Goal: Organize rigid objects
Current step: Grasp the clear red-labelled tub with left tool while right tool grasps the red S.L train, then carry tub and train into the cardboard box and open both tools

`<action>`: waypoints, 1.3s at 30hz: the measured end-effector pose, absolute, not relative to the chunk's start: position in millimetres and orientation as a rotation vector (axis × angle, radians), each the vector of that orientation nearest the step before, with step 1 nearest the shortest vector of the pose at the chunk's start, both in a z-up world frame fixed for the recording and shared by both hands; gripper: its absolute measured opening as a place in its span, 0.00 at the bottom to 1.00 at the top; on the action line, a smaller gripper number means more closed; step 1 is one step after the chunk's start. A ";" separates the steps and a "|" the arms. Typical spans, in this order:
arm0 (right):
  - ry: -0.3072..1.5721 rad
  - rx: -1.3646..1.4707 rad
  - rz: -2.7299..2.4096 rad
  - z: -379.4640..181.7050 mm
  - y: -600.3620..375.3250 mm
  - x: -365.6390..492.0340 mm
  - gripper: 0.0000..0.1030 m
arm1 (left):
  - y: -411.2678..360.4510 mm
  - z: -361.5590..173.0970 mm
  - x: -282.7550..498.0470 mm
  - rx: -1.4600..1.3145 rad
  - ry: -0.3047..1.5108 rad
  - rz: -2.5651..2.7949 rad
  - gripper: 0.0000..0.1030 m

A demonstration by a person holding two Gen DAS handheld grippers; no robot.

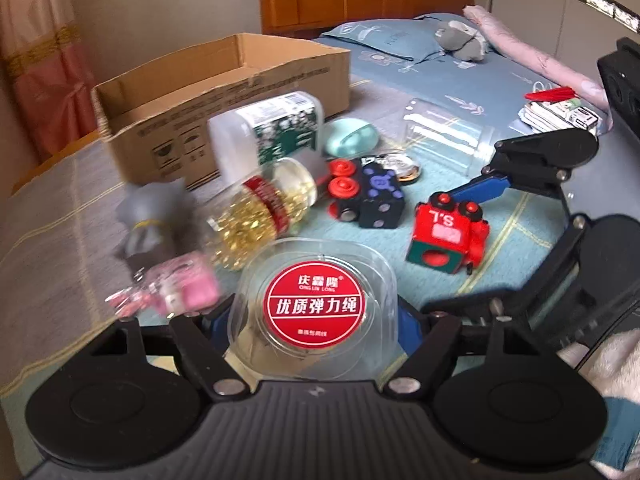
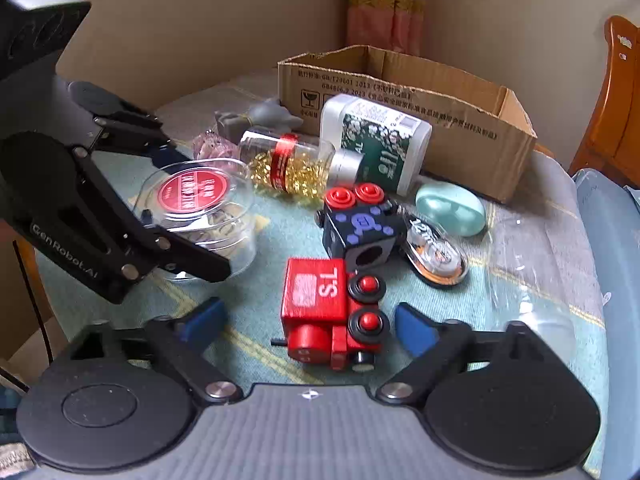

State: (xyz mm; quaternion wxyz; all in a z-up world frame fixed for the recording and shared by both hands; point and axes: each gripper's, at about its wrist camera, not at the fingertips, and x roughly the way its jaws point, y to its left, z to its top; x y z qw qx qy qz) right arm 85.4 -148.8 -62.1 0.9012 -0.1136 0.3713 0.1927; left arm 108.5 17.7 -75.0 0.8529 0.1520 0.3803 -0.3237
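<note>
Clear plastic tub (image 1: 316,312) with a red label sits pinched in the left hand-held gripper (image 1: 316,320), in front of the cardboard box (image 1: 224,108); it should rise level and clear the capsule bottle (image 1: 260,216). From the right wrist, the right hand-held gripper (image 2: 308,320) hangs wide open astride the red toy train (image 2: 328,320), well short of the box on the bed, and should close squarely across it.
</note>
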 end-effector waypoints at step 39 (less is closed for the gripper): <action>0.611 -0.258 0.354 65.2 -184.9 197.1 0.52 | -8.4 31.4 245.1 0.329 0.706 -0.484 0.74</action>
